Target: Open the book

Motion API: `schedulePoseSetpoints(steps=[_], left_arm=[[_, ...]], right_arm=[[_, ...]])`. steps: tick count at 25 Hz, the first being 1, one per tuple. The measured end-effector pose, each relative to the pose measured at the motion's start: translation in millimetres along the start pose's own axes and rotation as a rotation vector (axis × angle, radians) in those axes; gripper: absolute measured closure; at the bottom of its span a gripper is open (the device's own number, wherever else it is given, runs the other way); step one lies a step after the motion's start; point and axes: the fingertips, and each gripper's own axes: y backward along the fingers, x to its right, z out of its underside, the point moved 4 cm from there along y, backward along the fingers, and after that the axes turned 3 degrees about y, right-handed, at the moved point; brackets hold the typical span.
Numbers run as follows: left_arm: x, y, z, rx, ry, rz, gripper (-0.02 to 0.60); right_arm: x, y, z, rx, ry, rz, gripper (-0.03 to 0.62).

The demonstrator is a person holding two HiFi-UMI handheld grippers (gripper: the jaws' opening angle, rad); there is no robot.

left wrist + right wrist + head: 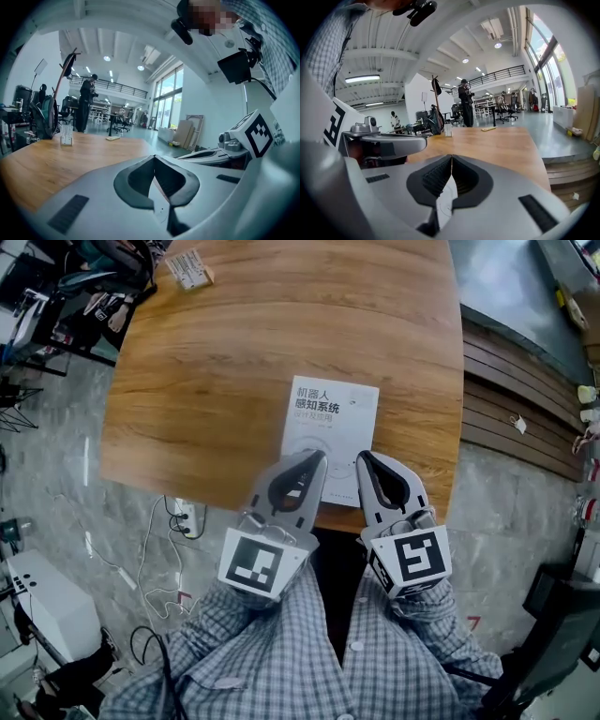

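Wooden tabletop (234, 362) fills the head view. The white book (328, 423) lies shut and flat close to its near edge, cover up. Left tool (317, 457) and right tool (364, 457) hover side by side over the book's near end, both closed with nothing held, checked sleeves (272, 652) behind them. Risk: the book sits close to the tabletop edge, so a shove with closed tips could slide it instead of lifting the cover, and a drag toward the person could pull it off. Small card (190, 268) at the far corner is well apart, no concern. Left gripper view: jaws meet at the tips and are empty. A white patch with a faint curved line shows through the opening behind them, likely the book cover. The right tool's marker cube (258, 133) sits just beside on the right. Risk: tools this near each other can knock together if both go for the same edge. Right gripper view: jaws together too, ribbed pads (436, 180) touching at the tip, nothing between, tabletop stretching ahead, left tool at the left. Risk: closed jaws can't pinch the cover, so they must open or wedge a tip under it. A thin flat cover may bring pages along or slip off and drop shut. Spine side isn't clear in any view, so a try at the wrong edge would just drag the whole book.
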Motion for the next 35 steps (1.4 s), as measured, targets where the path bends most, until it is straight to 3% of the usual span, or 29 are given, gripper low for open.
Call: schedulePoseSetpoints(steps=[13,20,35], left_arm=[[2,-15,30,-0.064,-0.003,-0.02,0.581],[-8,-21,57,-0.132,0.001,-0.015,0.581],[-28,-48,100,-0.228,-0.004,0.02,0.581]], right_arm=[[20,-10,41,-0.111,-0.084,-0.036,0.574],[28,-17,64,-0.163,-0.05,0.005,0.574],[56,-47,115,-0.363,-0.118,0.121,0.574]])
